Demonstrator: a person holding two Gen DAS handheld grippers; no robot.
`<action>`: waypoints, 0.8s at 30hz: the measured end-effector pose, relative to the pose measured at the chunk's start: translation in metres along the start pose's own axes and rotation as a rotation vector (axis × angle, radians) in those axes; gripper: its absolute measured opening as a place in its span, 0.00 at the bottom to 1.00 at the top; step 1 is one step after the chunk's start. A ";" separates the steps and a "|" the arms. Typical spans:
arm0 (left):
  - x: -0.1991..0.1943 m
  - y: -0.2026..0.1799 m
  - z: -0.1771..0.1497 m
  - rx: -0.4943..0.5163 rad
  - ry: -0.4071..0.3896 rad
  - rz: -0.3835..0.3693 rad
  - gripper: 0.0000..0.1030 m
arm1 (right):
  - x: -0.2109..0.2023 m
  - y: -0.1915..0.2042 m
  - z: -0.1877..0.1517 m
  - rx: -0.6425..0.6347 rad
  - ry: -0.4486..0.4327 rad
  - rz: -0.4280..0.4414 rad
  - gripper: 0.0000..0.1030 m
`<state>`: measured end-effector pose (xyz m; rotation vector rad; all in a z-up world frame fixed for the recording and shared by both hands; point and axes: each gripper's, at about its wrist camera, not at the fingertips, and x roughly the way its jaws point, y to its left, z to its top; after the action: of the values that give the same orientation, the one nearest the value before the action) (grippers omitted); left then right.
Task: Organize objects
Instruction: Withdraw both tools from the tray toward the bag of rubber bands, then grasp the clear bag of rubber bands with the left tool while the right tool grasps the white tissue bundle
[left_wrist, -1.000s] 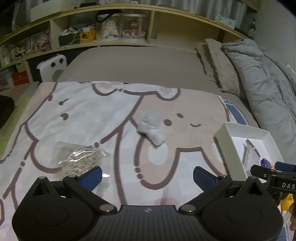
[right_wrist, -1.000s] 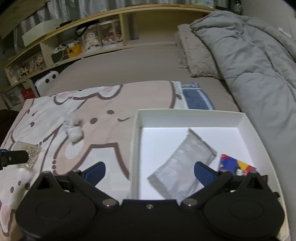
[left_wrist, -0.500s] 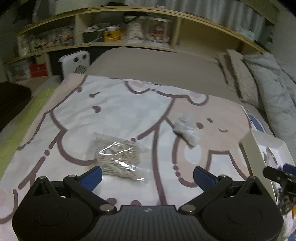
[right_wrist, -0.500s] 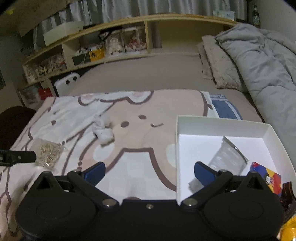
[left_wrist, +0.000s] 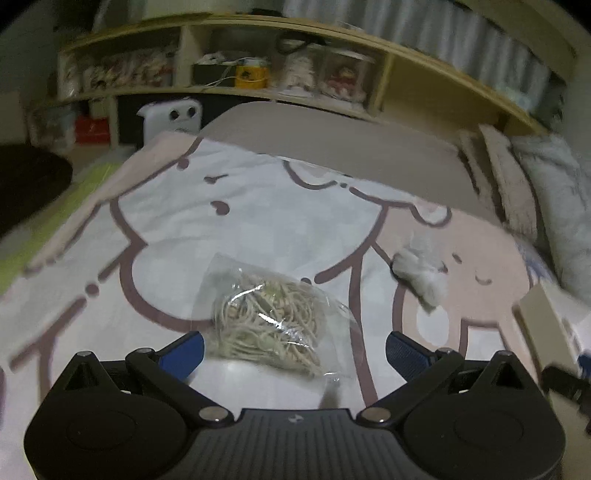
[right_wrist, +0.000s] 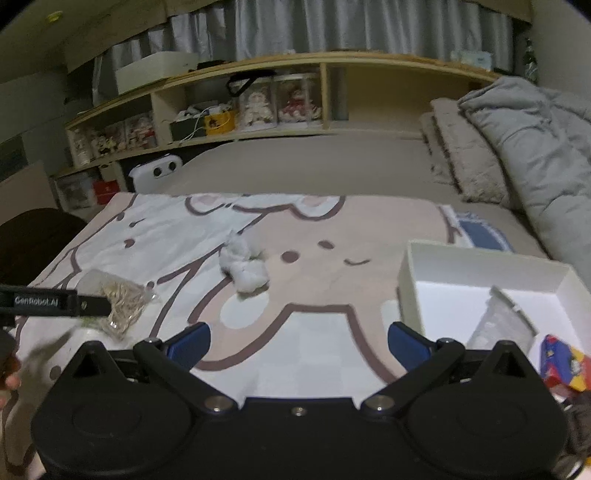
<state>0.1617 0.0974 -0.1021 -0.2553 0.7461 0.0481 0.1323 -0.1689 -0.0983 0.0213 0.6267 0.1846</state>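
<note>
A clear bag of rubber bands (left_wrist: 271, 320) lies on the cartoon blanket (left_wrist: 258, 218), between the open jaws of my left gripper (left_wrist: 293, 349). It also shows in the right wrist view (right_wrist: 123, 301), partly behind the left gripper's finger (right_wrist: 55, 302). A crumpled white wad (left_wrist: 421, 271) lies to its right, and shows in the right wrist view (right_wrist: 243, 267). A white box (right_wrist: 480, 291) at the right holds a silver pouch (right_wrist: 504, 325) and a colourful packet (right_wrist: 561, 363). My right gripper (right_wrist: 297, 343) is open and empty over the blanket.
A wooden shelf (right_wrist: 280, 96) with dolls and boxes runs along the back. A grey duvet (right_wrist: 543, 140) and a pillow (right_wrist: 465, 155) lie at the right. A white speaker-like device (left_wrist: 171, 120) stands beyond the bed's left edge.
My left gripper has moved left and forward until the rubber band bag lies between its fingers. My right gripper has swung left, away from above the box.
</note>
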 end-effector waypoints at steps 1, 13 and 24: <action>0.003 0.005 -0.001 -0.064 0.010 -0.019 1.00 | 0.003 0.000 -0.002 0.007 0.002 0.004 1.00; 0.031 0.028 -0.014 -0.629 0.034 -0.130 0.98 | 0.049 0.022 0.009 -0.021 -0.007 0.020 1.00; 0.036 0.052 -0.013 -0.821 -0.042 -0.111 0.82 | 0.118 0.046 0.046 -0.093 0.009 0.088 0.80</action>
<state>0.1731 0.1427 -0.1464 -1.0731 0.6377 0.2547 0.2449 -0.1008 -0.1264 -0.0418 0.6256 0.2992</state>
